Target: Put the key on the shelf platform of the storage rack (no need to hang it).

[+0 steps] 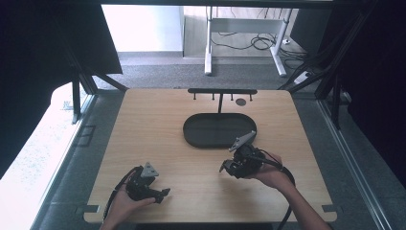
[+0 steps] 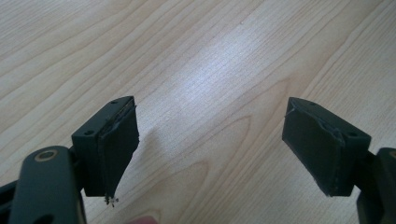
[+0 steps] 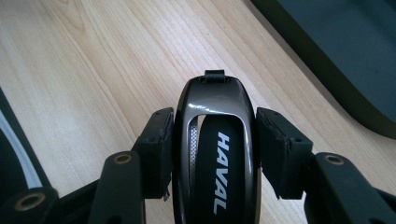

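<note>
Key fob (image 3: pixel 215 154) between right tool (image 3: pixel 214 149) jaws

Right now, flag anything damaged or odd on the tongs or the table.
The foam pad on the left tongs is frayed: the pad peels at its edge, with loose shreds at its tip. The right tongs grip a glossy black HAVAL car key squarely.

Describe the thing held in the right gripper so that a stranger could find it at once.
On the wooden table, find the black oval tray; just in front of its right end is the right gripper. Clamped between its jaws is a glossy dark car key fob, marked HAVAL in white letters.
</note>
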